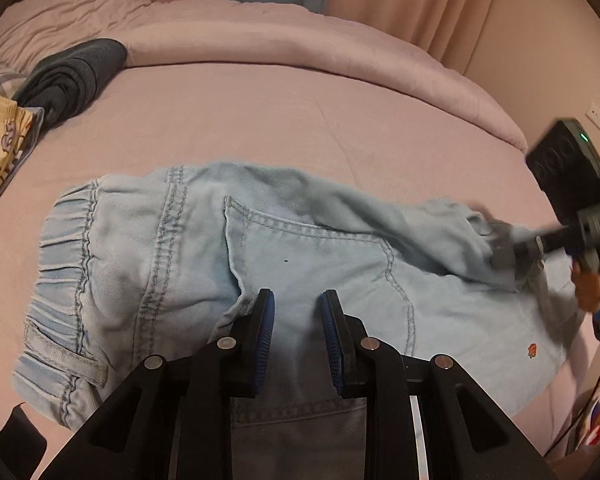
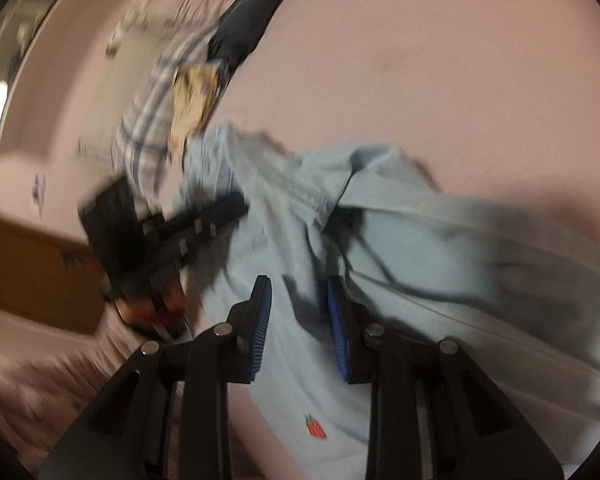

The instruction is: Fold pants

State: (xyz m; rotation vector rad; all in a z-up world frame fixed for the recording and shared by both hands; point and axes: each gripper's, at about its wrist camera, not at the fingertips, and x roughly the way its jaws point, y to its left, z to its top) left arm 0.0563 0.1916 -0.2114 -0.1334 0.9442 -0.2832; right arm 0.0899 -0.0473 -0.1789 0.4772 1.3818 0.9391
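Light blue denim pants (image 1: 308, 248) lie across a pink bed sheet (image 1: 300, 120), elastic waistband (image 1: 64, 248) to the left and a back pocket facing up. My left gripper (image 1: 299, 312) hangs low over the pocket area. Its blue pads hold a strip of denim whose stitched hem sags towards the camera. In the right wrist view the left gripper (image 2: 236, 204) reaches in from the left onto the pants (image 2: 440, 248). My right gripper (image 2: 299, 304) sits over the leg end above a strawberry patch (image 2: 316, 426). The blurred right gripper (image 1: 500, 256) pinches a raised fold of cloth.
A dark folded garment (image 1: 72, 76) and a yellow patterned cloth (image 1: 0, 140) lie at the bed's left side, beside a plaid fabric (image 2: 148, 128). A rolled pink duvet (image 1: 300, 36) runs along the back, with curtains (image 1: 420, 0) behind. A hand (image 1: 592, 288) grips the right tool.
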